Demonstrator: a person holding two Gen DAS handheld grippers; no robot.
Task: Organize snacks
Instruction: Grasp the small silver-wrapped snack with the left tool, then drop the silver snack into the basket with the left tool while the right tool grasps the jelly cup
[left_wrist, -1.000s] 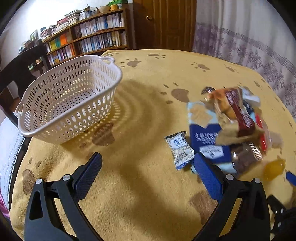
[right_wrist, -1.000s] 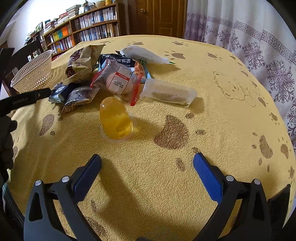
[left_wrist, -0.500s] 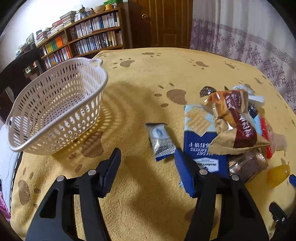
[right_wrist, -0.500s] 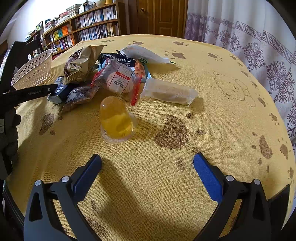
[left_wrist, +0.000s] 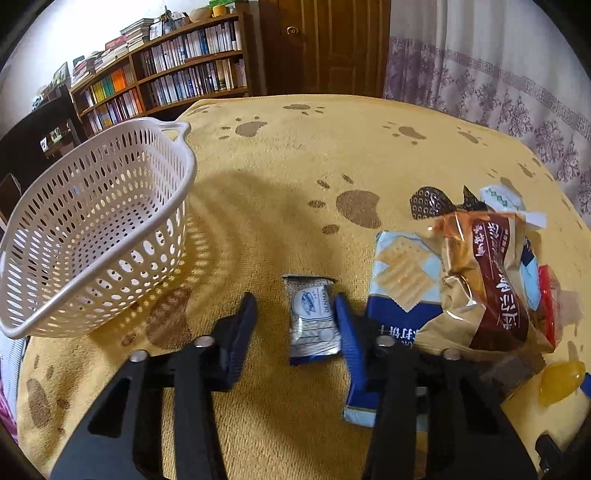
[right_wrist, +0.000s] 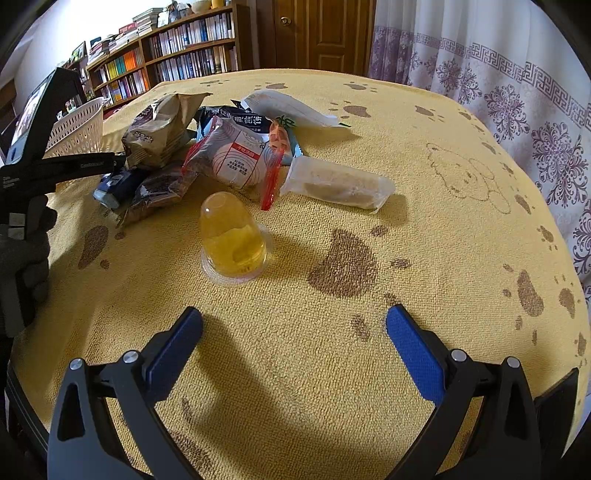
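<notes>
The left gripper (left_wrist: 295, 325) is sitting low over the yellow paw-print tablecloth (left_wrist: 280, 184), its blue pads narrowed around a small silver-and-blue snack packet (left_wrist: 313, 320). The right-hand pad is touching or all but touching the packet's edge, while a gap is showing on the other side, so there is no firm squeeze yet. Just right of it, a blue cracker pack (left_wrist: 400, 291) is lying flat, partly under that finger, and a crinkled brown-and-gold bag (left_wrist: 487, 288) is resting across it. A yellow jelly cup (left_wrist: 559, 380) is peeking out at the far right. Off to the left, well apart from the pile, the white perforated basket (left_wrist: 92, 236) is standing with nothing visible inside.

The right gripper (right_wrist: 293, 332) is hanging wide open above bare cloth, gripping nothing. Ahead of it the jelly cup (right_wrist: 232, 240) is standing dome-up; beyond it, a red-edged round pastry pack (right_wrist: 236, 158) and a clear wrapped roll (right_wrist: 340, 182) are lying beside the heap. A gloved hand (right_wrist: 27, 251) is holding the other tool at the left edge.
</notes>
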